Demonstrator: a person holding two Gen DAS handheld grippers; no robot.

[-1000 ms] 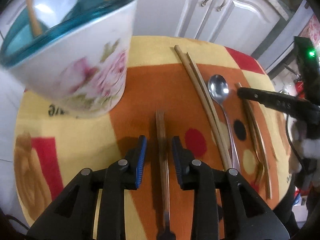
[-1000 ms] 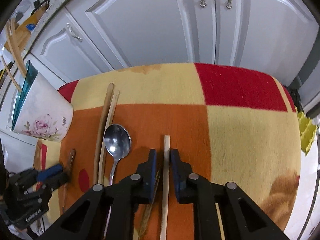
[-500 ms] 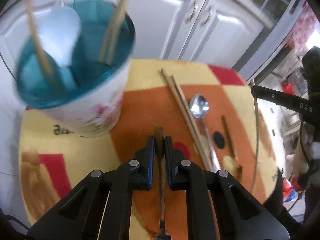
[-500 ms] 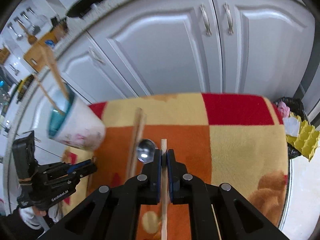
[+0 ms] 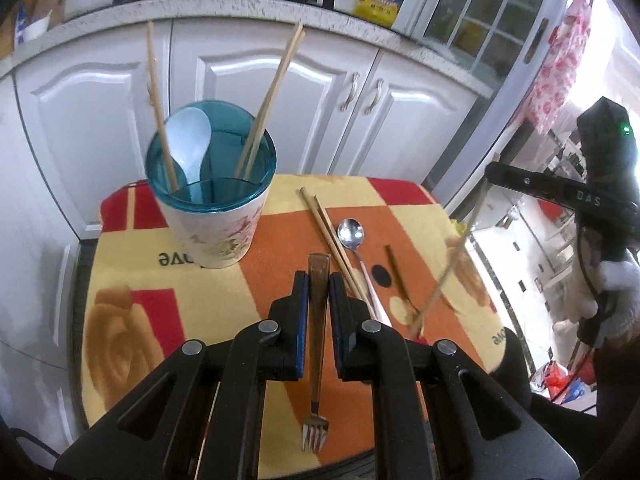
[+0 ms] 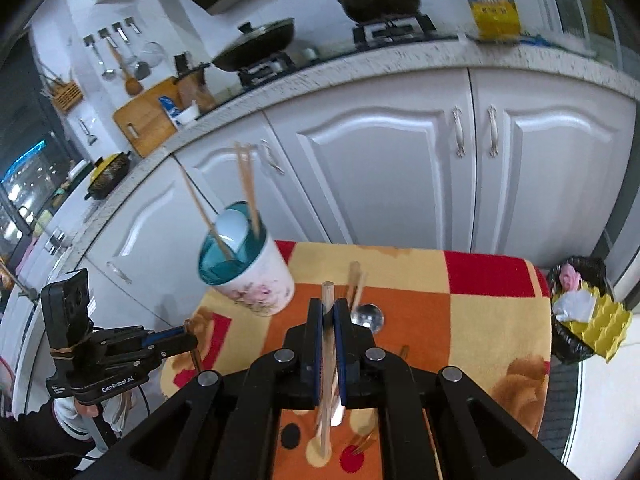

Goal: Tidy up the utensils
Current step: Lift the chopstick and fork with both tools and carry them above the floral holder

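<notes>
Two grippers were clenched on utensils above the patterned counter point(image 5: 132, 264). Left gripper point(image 5: 318, 292) grasped a fork point(image 5: 318, 320) by its handle, tines hanging toward the camera. Right gripper point(image 6: 328, 320) pinched a single chopstick point(image 6: 327, 376), lifted clear. On the counter lay a pair of chopsticks point(image 5: 328, 228) beside a metal spoon point(image 5: 352, 236). A teal-rimmed cup point(image 5: 216, 216) held chopsticks and a white spoon point(image 5: 190, 140).

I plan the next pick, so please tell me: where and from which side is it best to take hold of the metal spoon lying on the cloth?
Probably the thin handle, from above. The metal spoon lies flat on the cloth, bowl toward the cabinets, and the pair of chopsticks lies close along its left side. Set the tool's fingers across the handle, since the rounded bowl would slip.
</notes>
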